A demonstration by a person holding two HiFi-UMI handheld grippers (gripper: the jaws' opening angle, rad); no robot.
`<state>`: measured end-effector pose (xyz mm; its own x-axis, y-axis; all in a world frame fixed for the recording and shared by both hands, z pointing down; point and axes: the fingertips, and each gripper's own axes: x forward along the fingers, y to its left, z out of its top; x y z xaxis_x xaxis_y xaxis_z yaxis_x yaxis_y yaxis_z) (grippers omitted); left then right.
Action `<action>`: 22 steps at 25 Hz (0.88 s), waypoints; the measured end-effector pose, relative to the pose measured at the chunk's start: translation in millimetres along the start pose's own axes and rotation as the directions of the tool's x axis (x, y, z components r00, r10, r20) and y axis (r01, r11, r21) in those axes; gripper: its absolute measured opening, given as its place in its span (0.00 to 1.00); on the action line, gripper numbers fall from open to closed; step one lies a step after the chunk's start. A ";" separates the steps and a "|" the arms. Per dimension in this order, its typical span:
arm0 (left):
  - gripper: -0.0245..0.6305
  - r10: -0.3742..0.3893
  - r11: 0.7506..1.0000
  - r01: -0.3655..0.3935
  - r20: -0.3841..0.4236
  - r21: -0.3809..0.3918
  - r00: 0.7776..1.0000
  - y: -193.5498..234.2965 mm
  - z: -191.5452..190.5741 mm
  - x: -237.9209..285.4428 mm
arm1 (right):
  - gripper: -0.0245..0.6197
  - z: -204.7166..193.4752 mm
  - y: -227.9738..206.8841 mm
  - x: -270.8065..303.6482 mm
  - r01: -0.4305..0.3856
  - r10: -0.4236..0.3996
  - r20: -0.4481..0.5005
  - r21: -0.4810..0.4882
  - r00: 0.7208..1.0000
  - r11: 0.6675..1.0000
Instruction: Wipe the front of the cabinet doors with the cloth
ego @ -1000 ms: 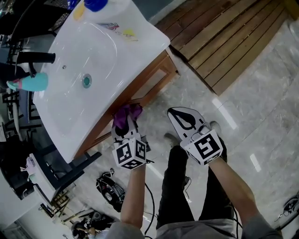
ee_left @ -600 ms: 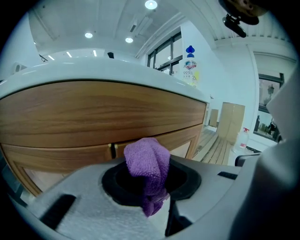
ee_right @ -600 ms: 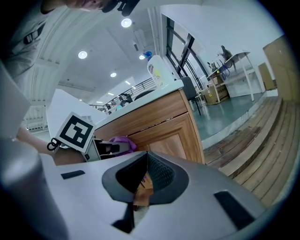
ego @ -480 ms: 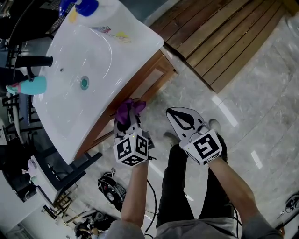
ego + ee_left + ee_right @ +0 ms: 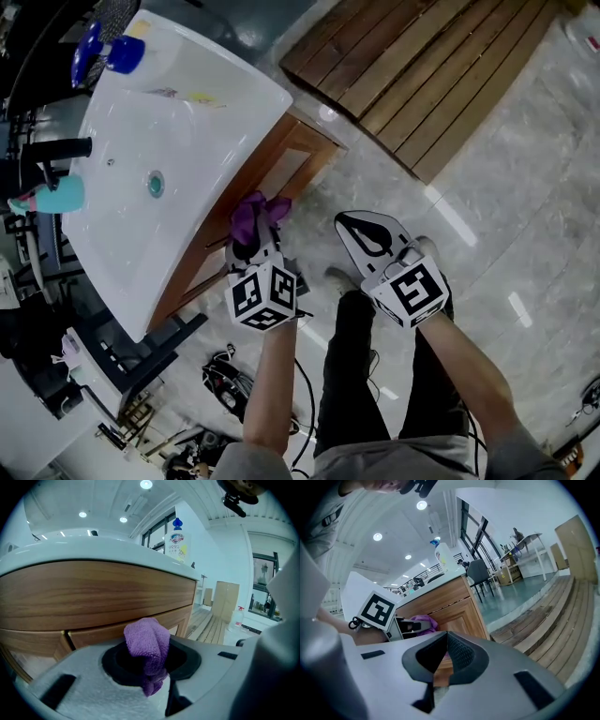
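L gripper (image 5: 251,246) is clamped on the purple cloth (image 5: 258,214). The cloth bunches up out of the jaws, right in front of the wooden cabinet (image 5: 281,178), just below the washbasin (image 5: 169,141) rim. R gripper (image 5: 373,242) has its jaws together w/ nothing btw them, and is held farther out from the cabinet than the L one.

Risks:
- The cloth is a tight wad, so prob. only a small patch would meet the wood, giving a streaky, partial wipe.
- The grip looks to be on one fold, so drag across the door front (image 5: 108,632) could pull it loose.
- Pushing too hard could put the hard jaw ends on the wood instead of fabric and scuff it.
- The basin rim overhangs the cabinet, so an upward stroke could knock the gripper on it.

Hard to tell:
- No view settles whether the cloth touches the door or sits just short of it.
- In the head view the basin hides most of the cabinet front, incl. the lower doors.
- In the L gripper view the cloth covers the jaw tips.
- No handles are visible.
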<state>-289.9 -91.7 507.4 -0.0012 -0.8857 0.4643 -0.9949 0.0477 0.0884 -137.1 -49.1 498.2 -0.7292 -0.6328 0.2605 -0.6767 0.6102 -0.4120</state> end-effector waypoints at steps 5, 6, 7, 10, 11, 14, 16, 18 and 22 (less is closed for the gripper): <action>0.18 -0.005 1.000 0.005 -0.007 0.001 1.000 -10.3 1.6 6.9 | 0.05 5.2 -12.8 -3.7 0.009 -0.009 0.009 0.010 1.000 1.000; 0.18 -0.006 1.000 0.006 -0.008 0.001 1.000 -11.6 1.9 7.9 | 0.05 5.8 -14.3 -4.1 0.010 -0.010 0.011 0.013 1.000 1.000; 0.18 -0.007 1.000 0.007 -0.008 0.002 1.000 -13.0 2.2 8.9 | 0.05 6.3 -15.7 -4.3 0.011 -0.011 0.013 0.016 1.000 1.000; 0.18 -0.013 1.000 0.013 -0.010 0.003 1.000 -17.7 3.2 12.3 | 0.05 8.6 -18.4 -4.2 0.010 -0.010 0.018 0.018 1.000 1.000; 0.18 -0.015 1.000 0.015 -0.010 0.004 1.000 -19.4 3.5 13.6 | 0.05 9.1 -19.5 -4.3 0.010 -0.011 0.018 0.020 1.000 1.000; 0.18 -0.021 1.000 0.021 -0.014 0.008 1.000 -25.0 4.1 17.1 | 0.05 9.7 -23.6 -6.1 0.016 -0.016 0.019 0.027 1.000 1.000; 0.18 -0.026 1.000 0.026 -0.016 0.012 1.000 -28.8 4.4 19.5 | 0.05 10.2 -26.7 -7.7 0.019 -0.020 0.020 0.030 1.000 0.999; 0.18 -0.031 0.999 0.032 -0.017 0.014 0.999 -32.6 5.0 22.6 | 0.05 10.6 -30.0 -9.0 0.023 -0.024 0.021 0.032 0.999 0.999; 0.18 -0.044 0.999 0.044 -0.021 0.018 0.999 -41.9 5.6 29.1 | 0.05 11.7 -38.3 -11.7 0.033 -0.034 0.027 0.039 0.999 0.999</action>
<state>-248.9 -122.0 512.3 0.0446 -0.8772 0.4780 -0.9957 -0.0001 0.0928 -101.4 -70.7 500.8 -0.7026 -0.6661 0.2504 -0.6960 0.5700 -0.4367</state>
